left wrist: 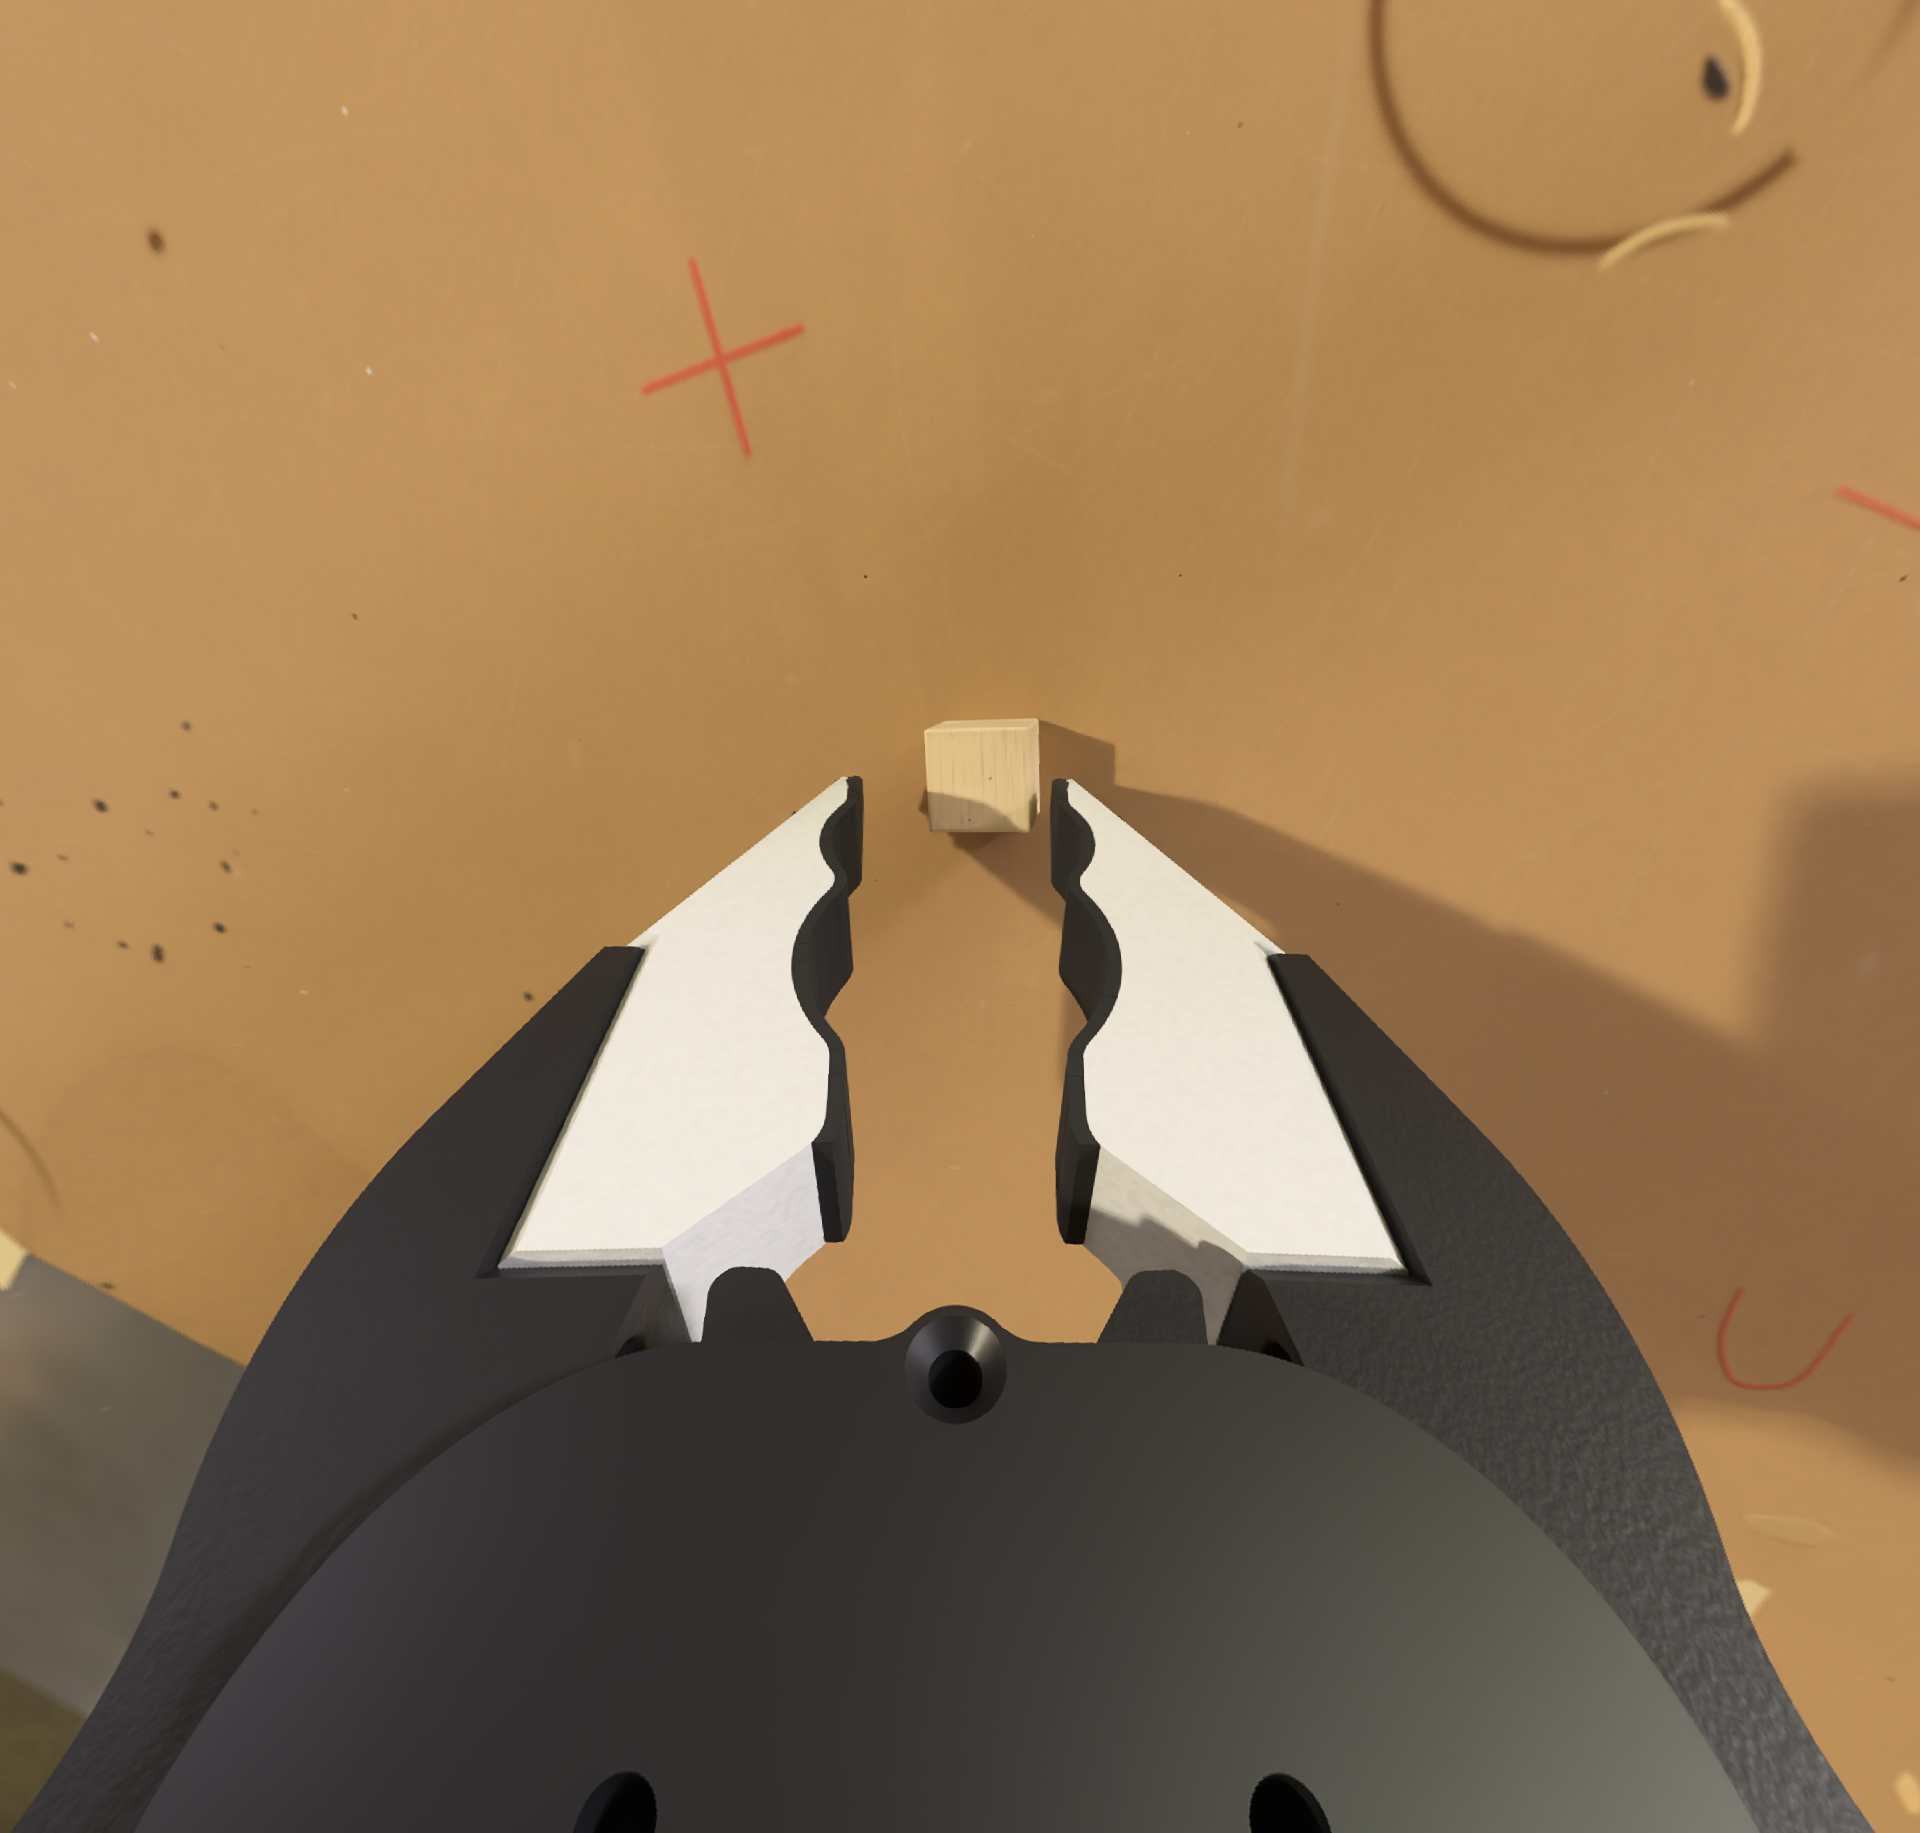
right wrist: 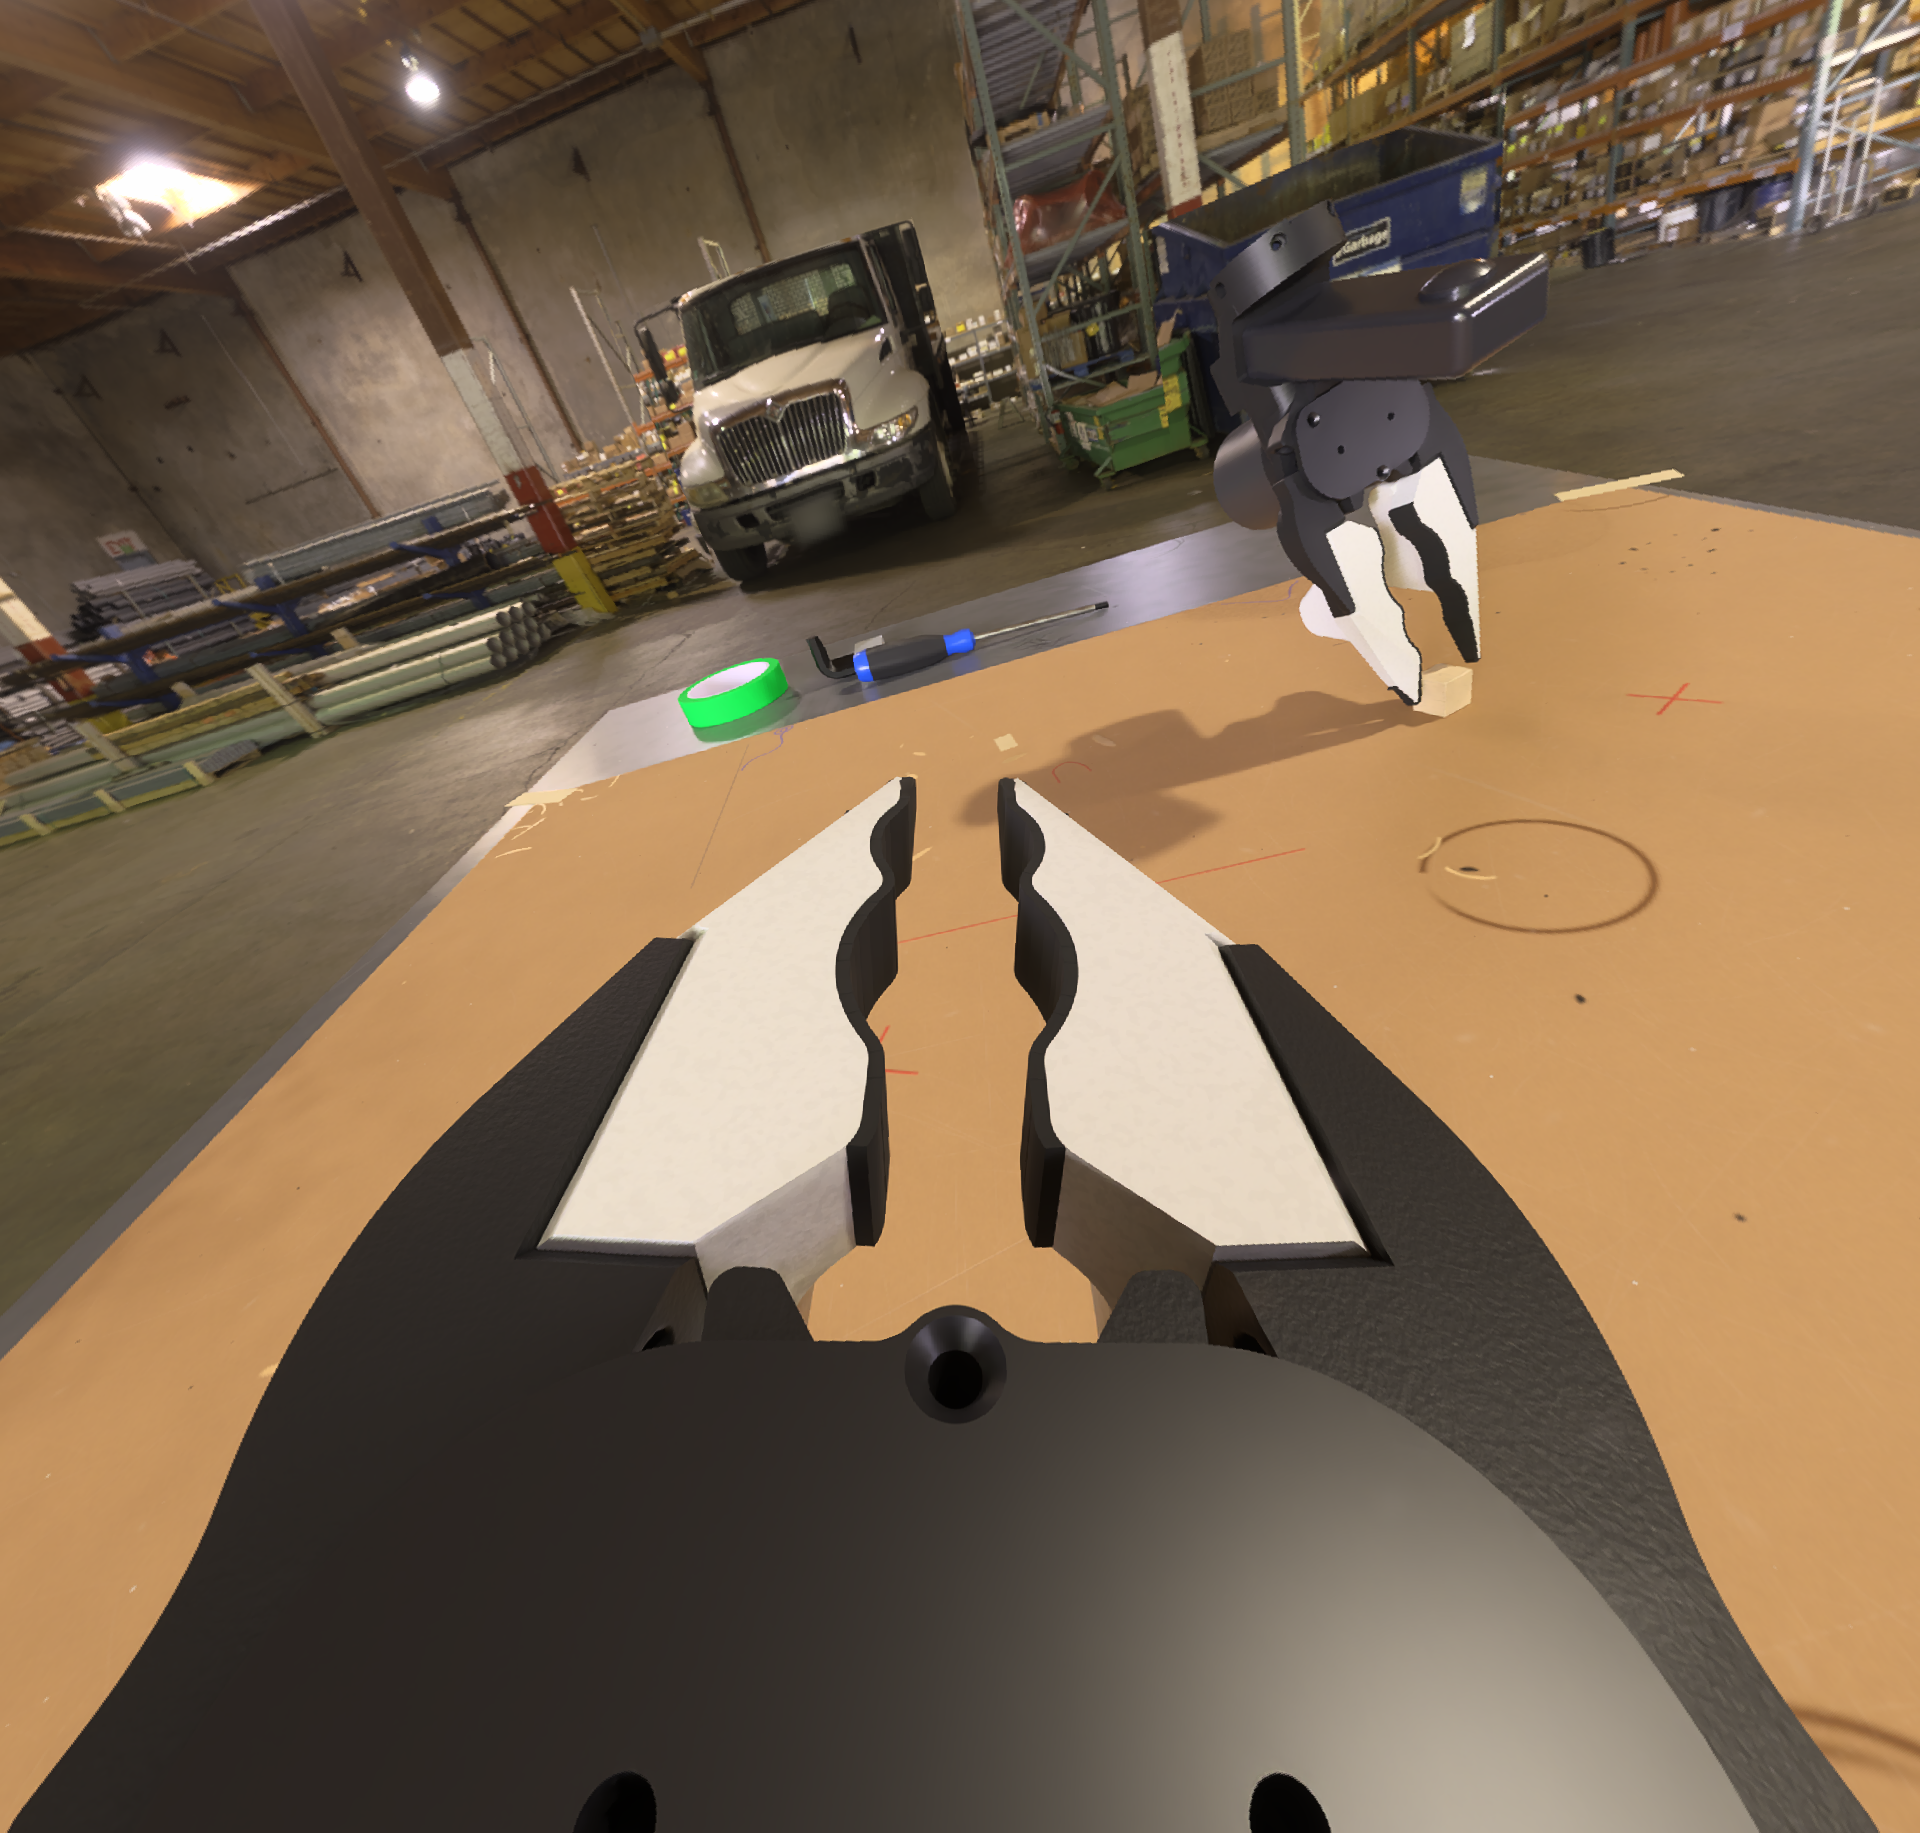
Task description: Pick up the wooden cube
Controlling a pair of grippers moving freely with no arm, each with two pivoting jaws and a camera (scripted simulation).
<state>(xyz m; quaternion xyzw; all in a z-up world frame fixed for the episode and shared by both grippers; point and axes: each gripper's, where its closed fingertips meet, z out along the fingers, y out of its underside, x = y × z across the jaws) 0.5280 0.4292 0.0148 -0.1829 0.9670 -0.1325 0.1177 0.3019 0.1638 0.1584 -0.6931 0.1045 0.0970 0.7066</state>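
A small pale wooden cube (left wrist: 982,773) sits on the brown board (left wrist: 416,536). In the left wrist view my left gripper (left wrist: 956,791) is open, pointing down at the board, its two fingertips just short of the cube, one to each side, not touching it. The cube also shows in the right wrist view (right wrist: 1449,690), far right, with the left gripper (right wrist: 1439,677) over it. My right gripper (right wrist: 956,791) is open and empty, low over the board, well away from the cube.
A green tape roll (right wrist: 732,690), a blue-handled screwdriver (right wrist: 935,649) and a black hex key (right wrist: 826,659) lie at the board's far edge. Red crosses (left wrist: 722,358) and a dark ring (right wrist: 1538,874) mark the board. A truck (right wrist: 810,401) stands beyond.
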